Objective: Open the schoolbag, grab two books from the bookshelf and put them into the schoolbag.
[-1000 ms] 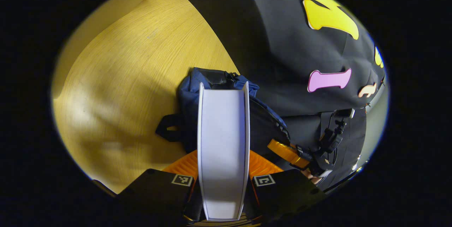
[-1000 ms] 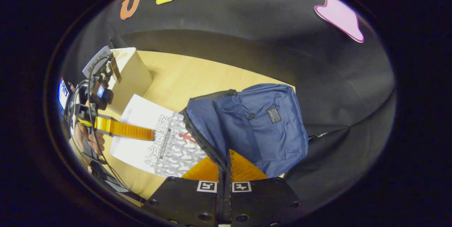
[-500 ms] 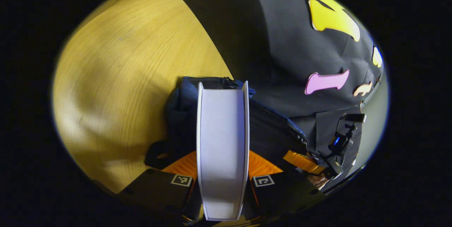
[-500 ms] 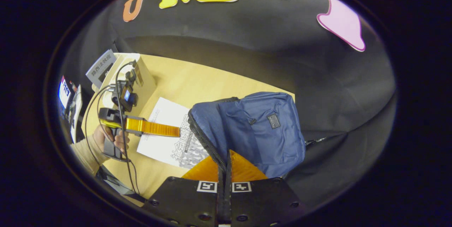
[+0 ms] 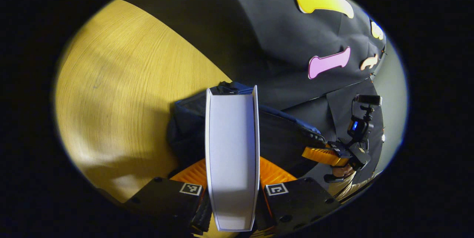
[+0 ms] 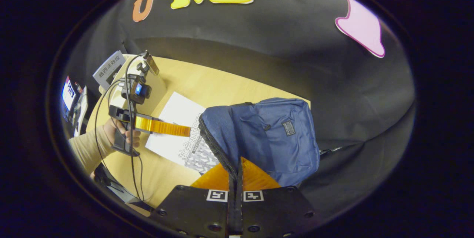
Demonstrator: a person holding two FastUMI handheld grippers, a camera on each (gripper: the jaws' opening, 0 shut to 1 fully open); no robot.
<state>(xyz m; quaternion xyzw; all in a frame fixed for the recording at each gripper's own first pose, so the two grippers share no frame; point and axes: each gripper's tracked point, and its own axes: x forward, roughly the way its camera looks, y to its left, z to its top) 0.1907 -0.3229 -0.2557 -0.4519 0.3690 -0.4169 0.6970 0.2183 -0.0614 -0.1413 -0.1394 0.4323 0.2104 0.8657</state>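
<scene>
Left tool (image 5: 232,167) clamping on a book (image 5: 231,149), one finger (image 5: 192,171) pressing each cover, page edges facing the camera, far end reaching over the dark open mouth of the bag (image 5: 185,119). In right gripper view, same tool (image 6: 187,131) showing far off w/ a hand (image 6: 120,134) and tan sleeve gripping its handle, book (image 6: 174,130) lying flat-ish between its fingers, leading edge just at the bag's zip opening; cannot tell if already inside.

Right tool (image 6: 237,173) closed together on the zip edge of the bag (image 6: 266,134), fingers pinching the opening rim, holding it up. Also showing in left gripper view at right (image 5: 309,153), hand behind it.

Bag: blue, lying on its side on the bench (image 6: 207,79), small patch on the front pocket, far end near the bench's back edge by the wall.

Bench: pale wood, visible grain, soft shadows crossing it in left gripper view (image 5: 122,93). Bare wood running between the bag and the back edge.

Bookshelf (image 6: 157,82): light box at the bench's far left corner, partly behind the left tool's camera mount, one more book (image 6: 109,69) leaning in it.

Wall (image 6: 281,45): black cloth wrapping behind and beside the bench, draping down past the bench edge at right. Some cables and gear beyond the bench's left edge, too small to tell.
</scene>
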